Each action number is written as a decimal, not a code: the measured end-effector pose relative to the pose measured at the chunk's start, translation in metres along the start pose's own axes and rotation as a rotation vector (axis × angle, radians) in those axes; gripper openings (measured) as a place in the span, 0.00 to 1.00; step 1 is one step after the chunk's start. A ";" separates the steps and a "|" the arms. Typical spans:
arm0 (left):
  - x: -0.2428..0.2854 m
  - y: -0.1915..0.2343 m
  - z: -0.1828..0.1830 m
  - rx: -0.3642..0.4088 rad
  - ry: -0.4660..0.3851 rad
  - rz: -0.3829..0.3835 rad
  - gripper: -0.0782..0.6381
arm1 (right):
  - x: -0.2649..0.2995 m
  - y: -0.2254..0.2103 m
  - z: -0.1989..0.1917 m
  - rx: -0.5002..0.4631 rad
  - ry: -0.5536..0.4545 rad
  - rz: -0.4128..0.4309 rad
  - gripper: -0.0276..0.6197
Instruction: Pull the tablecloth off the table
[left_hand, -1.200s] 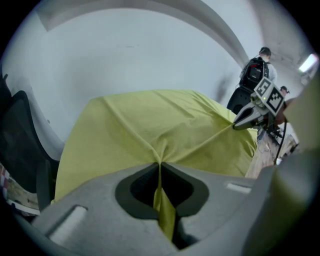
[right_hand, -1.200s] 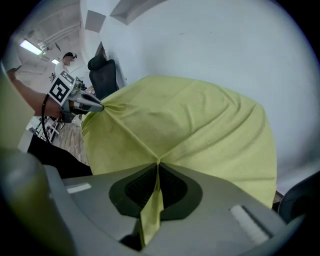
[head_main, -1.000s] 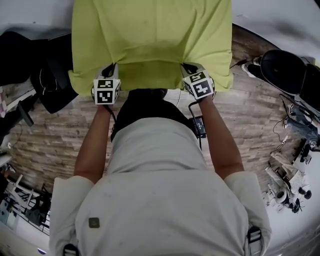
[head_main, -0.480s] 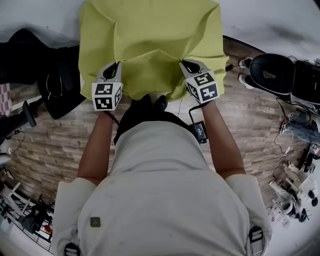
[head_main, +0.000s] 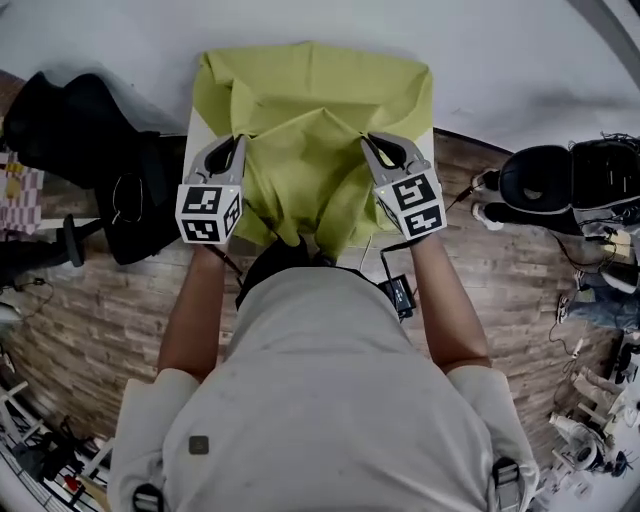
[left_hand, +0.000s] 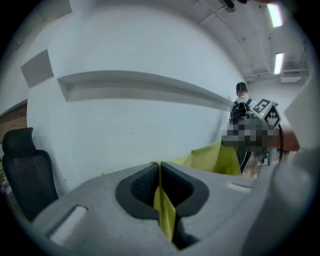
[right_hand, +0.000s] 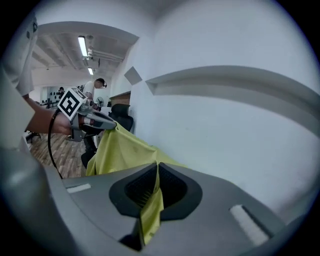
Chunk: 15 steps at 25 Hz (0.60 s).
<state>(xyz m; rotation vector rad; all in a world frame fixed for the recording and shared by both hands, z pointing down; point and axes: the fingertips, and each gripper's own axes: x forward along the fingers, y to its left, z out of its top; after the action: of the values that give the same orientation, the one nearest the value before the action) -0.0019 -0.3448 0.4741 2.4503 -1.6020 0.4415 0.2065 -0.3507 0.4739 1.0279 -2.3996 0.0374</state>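
A yellow-green tablecloth (head_main: 310, 110) hangs rumpled and lifted in front of me, its far part still lying over the white table (head_main: 193, 128). My left gripper (head_main: 238, 140) is shut on the cloth's near left edge, my right gripper (head_main: 366, 141) on its near right edge. In the left gripper view a fold of the tablecloth (left_hand: 164, 212) is pinched between the closed jaws of my left gripper (left_hand: 160, 165). The right gripper view shows the same: the tablecloth (right_hand: 152, 207) clamped in my right gripper (right_hand: 158, 166), with the other gripper holding the far corner.
A black office chair (head_main: 85, 150) stands left of the table, and another black chair (head_main: 545, 180) to the right. Behind the table is a white wall (head_main: 500, 60). Cables and a small black box (head_main: 398, 292) lie on the wooden floor (head_main: 90, 300). Clutter sits at the right edge.
Both grippers have risen with the cloth's near edge held. The cloth, flat over the table a second ago, now bunches up and covers less of the table.
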 end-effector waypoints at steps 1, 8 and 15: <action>-0.007 -0.002 0.013 0.011 -0.023 0.003 0.12 | -0.009 -0.002 0.013 -0.008 -0.029 -0.006 0.07; -0.053 -0.012 0.095 -0.015 -0.180 0.007 0.12 | -0.063 -0.016 0.084 0.015 -0.238 -0.017 0.07; -0.100 -0.012 0.142 -0.015 -0.277 -0.046 0.12 | -0.104 0.000 0.137 0.039 -0.371 -0.041 0.07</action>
<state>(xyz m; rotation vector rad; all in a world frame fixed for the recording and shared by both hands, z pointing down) -0.0074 -0.2983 0.3064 2.6234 -1.6346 0.0840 0.2034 -0.3122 0.3065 1.1882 -2.7155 -0.1335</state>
